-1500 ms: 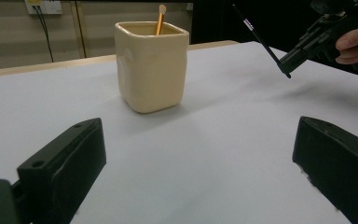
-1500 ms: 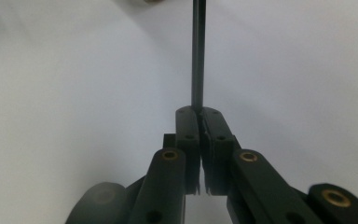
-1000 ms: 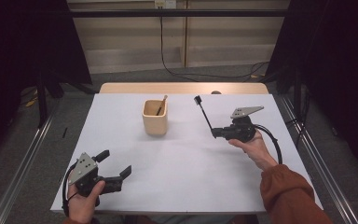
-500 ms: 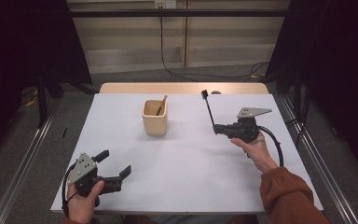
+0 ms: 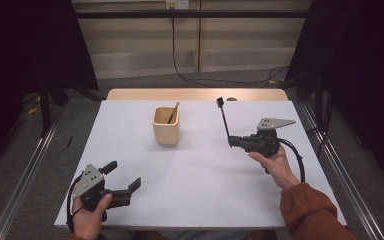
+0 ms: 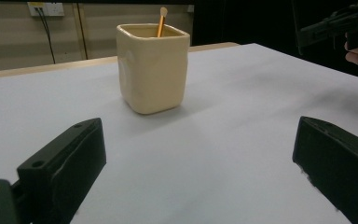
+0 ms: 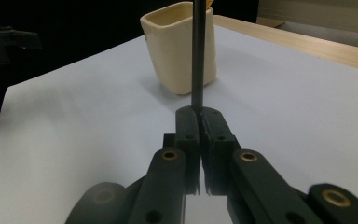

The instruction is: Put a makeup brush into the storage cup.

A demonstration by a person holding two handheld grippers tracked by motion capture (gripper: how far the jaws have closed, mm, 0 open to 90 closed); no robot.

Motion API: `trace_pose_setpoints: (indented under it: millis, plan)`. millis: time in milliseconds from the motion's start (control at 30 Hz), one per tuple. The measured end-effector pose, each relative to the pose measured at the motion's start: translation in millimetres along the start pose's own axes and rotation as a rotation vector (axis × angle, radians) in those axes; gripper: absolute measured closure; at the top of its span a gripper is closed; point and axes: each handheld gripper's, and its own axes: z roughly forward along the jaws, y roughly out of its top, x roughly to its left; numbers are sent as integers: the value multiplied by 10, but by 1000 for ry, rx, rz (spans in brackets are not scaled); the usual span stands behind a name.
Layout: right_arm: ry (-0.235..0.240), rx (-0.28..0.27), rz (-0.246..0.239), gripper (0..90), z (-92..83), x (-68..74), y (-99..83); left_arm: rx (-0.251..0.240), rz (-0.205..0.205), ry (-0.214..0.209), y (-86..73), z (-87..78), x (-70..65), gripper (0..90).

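Observation:
A cream square cup [image 5: 166,125] [image 6: 153,67] [image 7: 179,46] stands on the white table [image 5: 200,175], with a thin wooden stick [image 5: 173,113] [image 6: 160,21] leaning inside it. To the cup's right my right gripper [image 5: 232,141] [image 7: 198,114] is shut on the lower end of a thin black rod [image 5: 224,119] [image 7: 197,51], which stands nearly upright with a small dark head at its top. Near the front left edge my left gripper [image 5: 122,179] rests open, nothing between its fingers [image 6: 63,168].
A wooden strip [image 5: 195,95] runs along the table's far edge. Metal rails [image 5: 30,165] flank the table on both sides. Black cables [image 5: 190,75] lie on the floor behind. Dark curtains hang left and right.
My right gripper has shifted a little to the right and the black rod has tipped from a lean to nearly upright. The left gripper has stayed still.

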Motion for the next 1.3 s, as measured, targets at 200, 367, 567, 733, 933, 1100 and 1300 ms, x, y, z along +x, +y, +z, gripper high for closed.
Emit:
trace_pose_setpoints:
  millis: [200,367,567,733,933,1100,1300]
  plan:
    - [14,-8,8,864,-9,66,-9,1,-2,1,3,7,0,26]
    - [33,-27,13,864,16,122,-18,-2,-2,-5,5,8,-5,25]
    - [57,-39,-1,865,5,219,4,0,3,-9,4,1,-5,25]
    - [79,-33,-17,865,5,290,5,-5,-3,-16,6,-1,-14,26]
    - [97,-29,-29,866,2,353,-1,-2,0,-20,7,7,-31,26]
    - [104,-31,-34,865,-10,415,-14,-7,5,-17,10,8,-37,25]
    - [112,-40,-37,865,-57,527,-33,-6,10,-24,16,24,-50,26]
